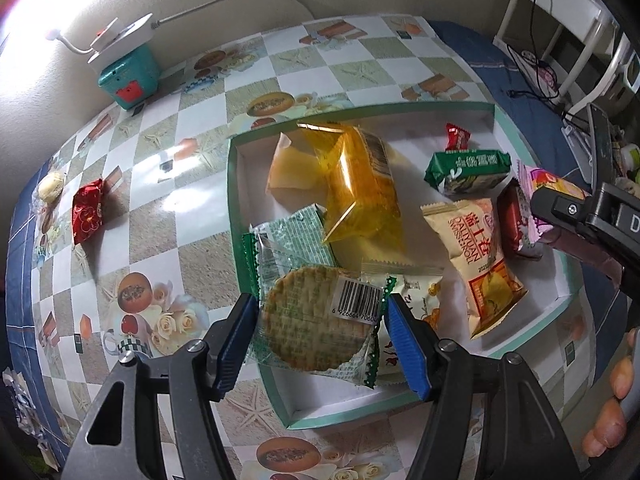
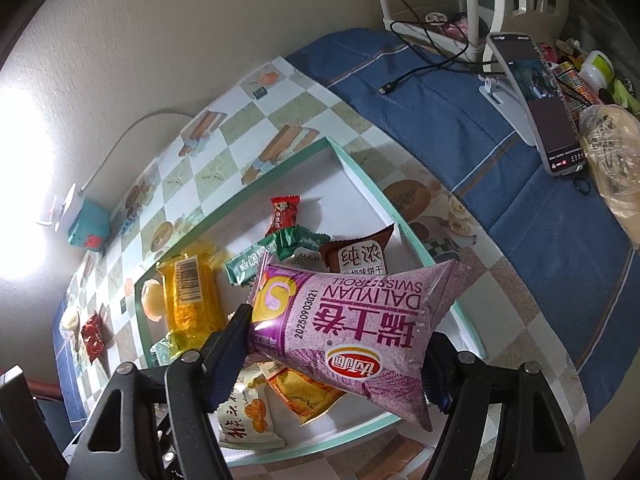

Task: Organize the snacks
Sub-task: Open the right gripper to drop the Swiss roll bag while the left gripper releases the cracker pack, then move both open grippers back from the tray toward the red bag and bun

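The surface (image 1: 168, 216), under a checked cloth, carried one shallow green-rimmed tray (image 1: 234, 184) that held most of the snacks. The left claw (image 1: 320, 344) reached in low over the tray's near corner, its blue pads (image 1: 404, 344) set on either side of a clear-wrapped round cracker (image 1: 308, 324); the jaws stood moderately wide, at or just off the wrapper edges, and whether they pinched it I could not tell. The right claw (image 2: 340, 356) hovered above the tray's right part, angled down, clamped on one purple roll pack (image 2: 352, 320) that hung above the packets lying in the tray; in the left view its dark body (image 1: 576, 216) came in from the right edge with the pack's pink end (image 1: 536, 184) beside it. Inside the tray, largest first, lay one yellow cellophane pack (image 1: 360, 188), one pale yellow pouch (image 1: 288, 168) partly beneath it, one beige roll pack (image 1: 484, 256), one green-printed wrapper (image 1: 296, 236), one white nut packet (image 1: 416, 312) under the cracker, one green bar (image 1: 468, 170), one brown biscuit packet (image 2: 360, 256) and one small red candy (image 1: 456, 136). Outside the tray, well to its left on the cloth, sat one red foil sweet (image 1: 88, 210) and, near the edge, one pale round sweet (image 1: 50, 186). A teal box (image 1: 128, 76) stood at the far left by the wall.
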{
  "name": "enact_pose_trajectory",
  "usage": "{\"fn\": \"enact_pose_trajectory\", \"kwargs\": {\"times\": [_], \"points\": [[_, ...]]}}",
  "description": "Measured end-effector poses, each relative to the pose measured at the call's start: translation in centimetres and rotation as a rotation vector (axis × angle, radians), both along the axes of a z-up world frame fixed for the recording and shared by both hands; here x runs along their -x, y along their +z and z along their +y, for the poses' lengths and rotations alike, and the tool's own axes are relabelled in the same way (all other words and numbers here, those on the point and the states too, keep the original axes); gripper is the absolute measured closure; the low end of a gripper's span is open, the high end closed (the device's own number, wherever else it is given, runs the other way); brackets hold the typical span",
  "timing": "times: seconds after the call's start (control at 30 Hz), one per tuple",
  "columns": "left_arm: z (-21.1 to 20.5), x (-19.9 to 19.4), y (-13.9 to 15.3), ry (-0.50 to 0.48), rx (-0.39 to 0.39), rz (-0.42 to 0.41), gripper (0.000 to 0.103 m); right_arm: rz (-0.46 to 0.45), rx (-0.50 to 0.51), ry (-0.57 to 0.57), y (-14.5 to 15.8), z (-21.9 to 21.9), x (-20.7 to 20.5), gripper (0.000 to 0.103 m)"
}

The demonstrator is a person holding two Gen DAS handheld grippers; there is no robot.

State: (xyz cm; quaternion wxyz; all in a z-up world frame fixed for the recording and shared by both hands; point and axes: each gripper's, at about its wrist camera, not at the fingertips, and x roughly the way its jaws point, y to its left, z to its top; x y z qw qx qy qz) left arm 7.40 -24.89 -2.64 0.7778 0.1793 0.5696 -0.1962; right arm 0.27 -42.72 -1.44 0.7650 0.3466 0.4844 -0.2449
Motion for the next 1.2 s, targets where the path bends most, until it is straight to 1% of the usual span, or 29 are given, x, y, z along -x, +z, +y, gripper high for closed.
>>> {"fn": "enact_pose_trajectory", "kwargs": {"times": [0.1,0.13,0.17,0.3,0.53,0.6,0.67,0.8,0.83,0.87,0.9,1.0,1.07,1.2], "points": [[-0.1,0.1,-0.7,-0.007,-0.015,0.013,0.036,0.024,-0.007,0.008,-0.6,0.2,-0.3,0.026],[-0.1,0.1,-0.8,-0.009,-0.018,0.016,0.033,0.031,-0.01,0.01,-0.8,0.3,-0.4,0.025],[-0.2,0.1,-0.8,-0.011,-0.023,0.015,0.029,0.036,-0.012,0.012,-0.9,0.3,-0.4,0.025],[-0.2,0.1,-0.5,-0.023,-0.025,-0.004,0.028,0.033,-0.019,0.009,-0.9,0.2,-0.4,0.024],[0.2,-0.3,0.5,-0.015,-0.012,-0.027,0.028,0.024,-0.017,0.007,-0.5,0.3,-0.4,0.024],[0.5,-0.4,1.0,-0.009,-0.008,-0.041,0.027,0.015,-0.01,0.011,-0.1,0.4,-0.5,0.021],[0.8,-0.6,1.4,0.003,-0.005,-0.053,0.027,0.007,-0.002,0.012,0.2,0.5,-0.5,0.014],[1.9,-1.3,2.1,0.047,0.014,-0.07,0.026,-0.003,0.01,0.021,0.6,0.8,-0.6,0.011],[2.2,-1.5,2.3,0.058,0.02,-0.073,0.02,-0.003,0.013,0.026,0.6,0.8,-0.7,0.004],[2.6,-1.7,2.4,0.075,0.031,-0.076,0.013,-0.004,0.019,0.031,0.7,0.9,-0.8,0.0],[2.9,-1.9,2.6,0.086,0.043,-0.08,0.007,-0.008,0.026,0.033,0.8,1.0,-0.8,0.0],[4.3,-2.7,2.9,0.141,0.091,-0.076,0.007,-0.015,0.038,0.048,1.1,1.4,-1.0,0.0],[5.5,-3.3,3.1,0.204,0.128,-0.076,0.006,-0.015,0.052,0.057,1.2,1.6,-1.1,0.0],[7.6,-4.3,3.2,0.3,0.147,-0.094,0.005,-0.012,0.075,0.072,1.5,2.1,-1.4,0.0]]}}
